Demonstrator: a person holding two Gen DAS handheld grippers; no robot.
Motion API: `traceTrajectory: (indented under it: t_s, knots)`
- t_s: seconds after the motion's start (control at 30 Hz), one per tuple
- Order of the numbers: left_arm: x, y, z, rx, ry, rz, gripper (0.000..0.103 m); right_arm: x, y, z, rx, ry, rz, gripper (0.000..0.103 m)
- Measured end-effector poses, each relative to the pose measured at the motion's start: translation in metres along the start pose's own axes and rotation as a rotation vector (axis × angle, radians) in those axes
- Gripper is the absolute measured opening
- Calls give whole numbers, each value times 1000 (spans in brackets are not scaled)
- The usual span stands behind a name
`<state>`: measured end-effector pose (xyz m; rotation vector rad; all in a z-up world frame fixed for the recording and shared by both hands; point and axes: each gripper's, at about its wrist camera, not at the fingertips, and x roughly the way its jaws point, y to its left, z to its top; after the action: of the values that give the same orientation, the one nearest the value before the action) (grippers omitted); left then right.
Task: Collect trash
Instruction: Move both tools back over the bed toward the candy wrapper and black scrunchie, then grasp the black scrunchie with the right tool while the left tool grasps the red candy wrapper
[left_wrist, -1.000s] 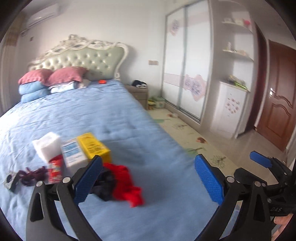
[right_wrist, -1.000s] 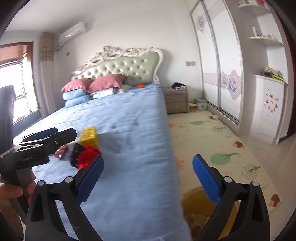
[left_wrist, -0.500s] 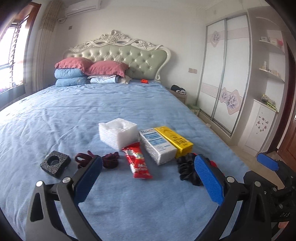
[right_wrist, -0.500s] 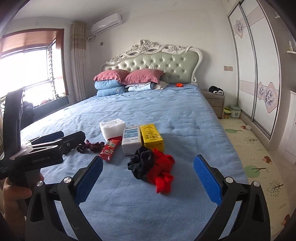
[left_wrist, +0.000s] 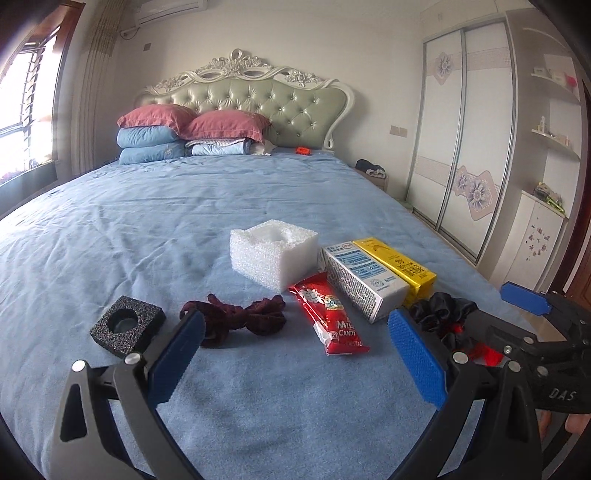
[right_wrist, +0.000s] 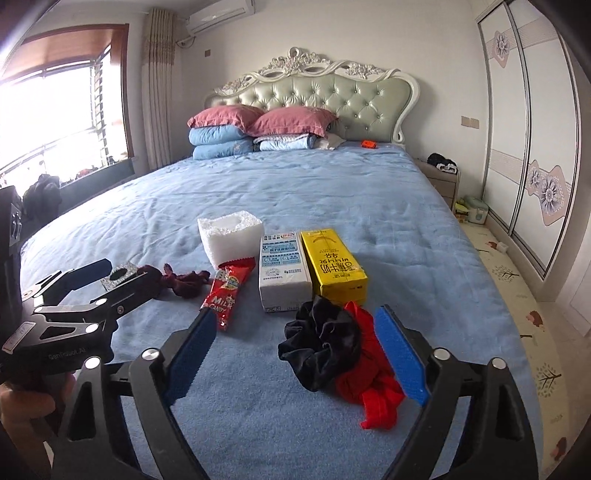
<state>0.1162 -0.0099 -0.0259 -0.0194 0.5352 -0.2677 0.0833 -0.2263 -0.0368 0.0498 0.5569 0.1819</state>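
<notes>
Right claw (right_wrist: 293, 363), spread but just narrowing, frames the black scrunchie (right_wrist: 320, 341); closing here risks snagging the red cloth (right_wrist: 373, 387), not trash.

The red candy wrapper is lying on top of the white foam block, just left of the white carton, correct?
Not quite. The red candy wrapper lies flat on the bedspread in front of the white foam block, not on top. It is left of the white carton; the left wrist view shows it.

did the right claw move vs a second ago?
Yes. The right claw swung left from the bedside floor onto the bed; the black scrunchie now lies between its open, just-narrowing jaws.
</notes>
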Motion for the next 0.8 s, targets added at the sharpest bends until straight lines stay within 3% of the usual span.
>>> traceTrajectory:
  t_s: [0.13,0.27,0.33,0.43,0.8]
  knots:
    - [11,0,-1,0,36,-30,99,24,-5,2,30,77,-12,69]
    - [21,-2,0,8,64,-44,99,43,-9,1,35,159,11,31]
    - [26,-4,0,14,81,-54,99,51,-9,-4,32,204,14,29]
    - [34,-7,-1,17,104,-63,99,56,-12,-8,38,228,33,11]
    - [68,-29,6,40,198,-71,99,14,-32,6,115,93,94,9]
